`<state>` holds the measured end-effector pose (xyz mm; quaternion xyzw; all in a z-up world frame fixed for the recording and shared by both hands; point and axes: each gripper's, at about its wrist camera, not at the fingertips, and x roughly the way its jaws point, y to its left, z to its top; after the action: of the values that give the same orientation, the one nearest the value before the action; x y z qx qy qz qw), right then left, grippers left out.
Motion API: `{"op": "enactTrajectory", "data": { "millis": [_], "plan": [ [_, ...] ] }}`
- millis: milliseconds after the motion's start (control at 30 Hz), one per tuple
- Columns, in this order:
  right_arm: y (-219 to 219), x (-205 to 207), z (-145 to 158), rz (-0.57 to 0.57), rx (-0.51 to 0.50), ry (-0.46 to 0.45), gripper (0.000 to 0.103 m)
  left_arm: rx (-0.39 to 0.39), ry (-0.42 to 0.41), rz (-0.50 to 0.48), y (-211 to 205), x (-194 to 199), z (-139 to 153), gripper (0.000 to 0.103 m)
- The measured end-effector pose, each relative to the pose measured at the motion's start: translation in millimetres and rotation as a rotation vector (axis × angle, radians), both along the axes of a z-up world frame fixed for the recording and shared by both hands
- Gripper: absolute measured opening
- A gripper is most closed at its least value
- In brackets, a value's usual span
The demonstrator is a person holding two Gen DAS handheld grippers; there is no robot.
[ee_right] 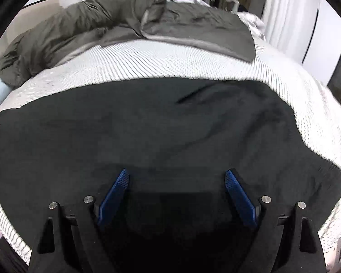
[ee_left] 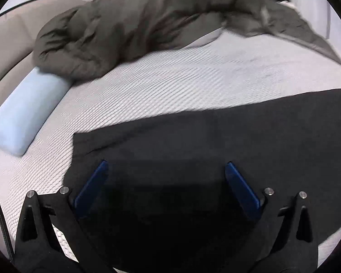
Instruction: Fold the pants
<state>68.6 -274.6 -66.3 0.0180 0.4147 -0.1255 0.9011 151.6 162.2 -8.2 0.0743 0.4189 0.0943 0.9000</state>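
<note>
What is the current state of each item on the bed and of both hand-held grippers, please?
Left hand-held gripper: open, nothing between its fingers, above the pants.
Right hand-held gripper: open, nothing gripped, above the pants.
Black pants: lying spread on the mattress, lightly wrinkled.
Grey duvet: bunched up at the far side.
Light blue pillow: lying at the mattress edge, one end under the duvet.
Mattress: mostly uncovered.

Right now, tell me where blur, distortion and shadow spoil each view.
Left wrist view: motion smear along the grey duvet and the black pants edge; fisheye bends the mattress. Right wrist view: sharper, slight smear at the duvet hem, bowed horizon; deep shadow under the right gripper hides the pants' folds.
</note>
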Motion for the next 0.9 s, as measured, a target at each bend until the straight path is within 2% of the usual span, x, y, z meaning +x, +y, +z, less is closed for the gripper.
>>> {"op": "enactTrajectory", "data": {
  "millis": [67, 167, 300, 400, 500, 567, 700, 833, 900],
  "plan": [
    [-0.2, -1.3, -2.3, -0.021, -0.01, 0.004, 0.088, -0.031, 0.024, 0.027, 21.5, 4.3, -11.6, 0.102],
    [-3.7, 1.2, -3.9, -0.038, -0.032, 0.008, 0.09, -0.122, 0.048, 0.063, 43.8, 16.2, -21.0, 0.102],
    [-0.7, -15.9, 9.1, -0.06, -0.007, -0.032, 0.09, -0.072, 0.051, 0.112, 38.6, 19.2, -21.1, 0.103],
    [11.7, -32.9, 14.0, -0.015, 0.011, -0.062, 0.092, -0.048, 0.031, 0.129, 30.8, 12.7, -13.4, 0.102],
    [26.1, -40.4, 0.6, 0.043, -0.076, -0.034, 0.092, -0.039, -0.015, 0.145, 10.8, -1.2, -2.9, 0.102],
    [22.2, -49.5, -7.0, 0.044, -0.074, -0.052, 0.091, -0.091, -0.035, 0.117, -5.2, -18.4, 4.9, 0.102],
    [7.9, -76.6, -2.8, 0.018, -0.035, -0.112, 0.092, -0.134, -0.094, 0.066, -41.5, -51.1, 22.5, 0.102],
    [-8.9, -91.2, -8.3, -0.004, 0.004, -0.105, 0.092, -0.229, -0.118, -0.1, -109.3, -75.4, 33.9, 0.102],
    [-14.0, -99.8, -3.6, -0.001, 0.023, -0.12, 0.093, -0.216, -0.101, -0.194, -146.6, -78.7, 31.8, 0.102]
  ]
}}
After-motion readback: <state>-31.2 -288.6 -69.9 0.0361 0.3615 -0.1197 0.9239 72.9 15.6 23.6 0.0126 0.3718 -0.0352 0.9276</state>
